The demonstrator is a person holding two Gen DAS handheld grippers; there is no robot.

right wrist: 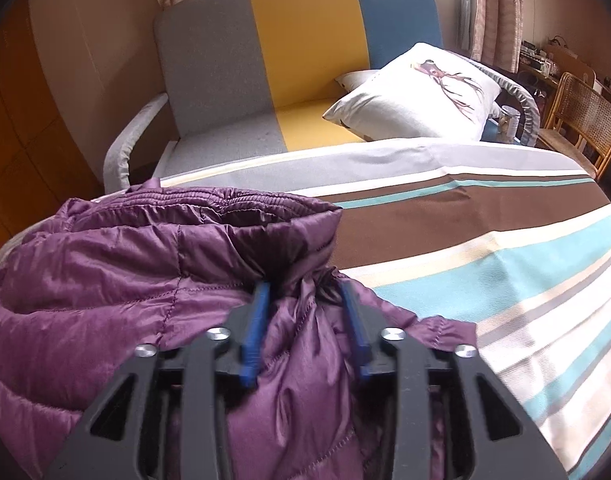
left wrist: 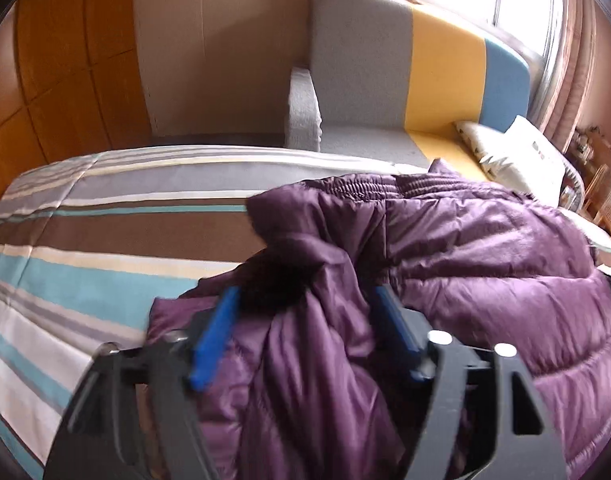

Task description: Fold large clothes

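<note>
Purple quilted jacket (left wrist: 445, 264) lies bunched on the striped bedspread (left wrist: 85, 236), and I see it from both of my wrist cameras. Its puffy body spreads toward the far side of the bed, and a gathered fold rises between the fingers of each tool.

My left gripper (left wrist: 305, 300) stands released: its blue pads (left wrist: 215, 340) are spread wide, with crumpled jacket fabric between them but not pinched. My right gripper (right wrist: 303, 296) is also let go, its blue pads (right wrist: 257, 328) apart with a puckered bit of jacket (right wrist: 145, 264) lying loosely between them; the fabric may brush the pads, I cannot tell.

Beyond the bed stands a sofa (right wrist: 233, 68) in grey, yellow and blue panels, carrying a white cushion (right wrist: 417, 92) with a printed figure. A cane chair (right wrist: 585, 120) sits at the far right, beside curtains (right wrist: 497, 12) and a bright window.
</note>
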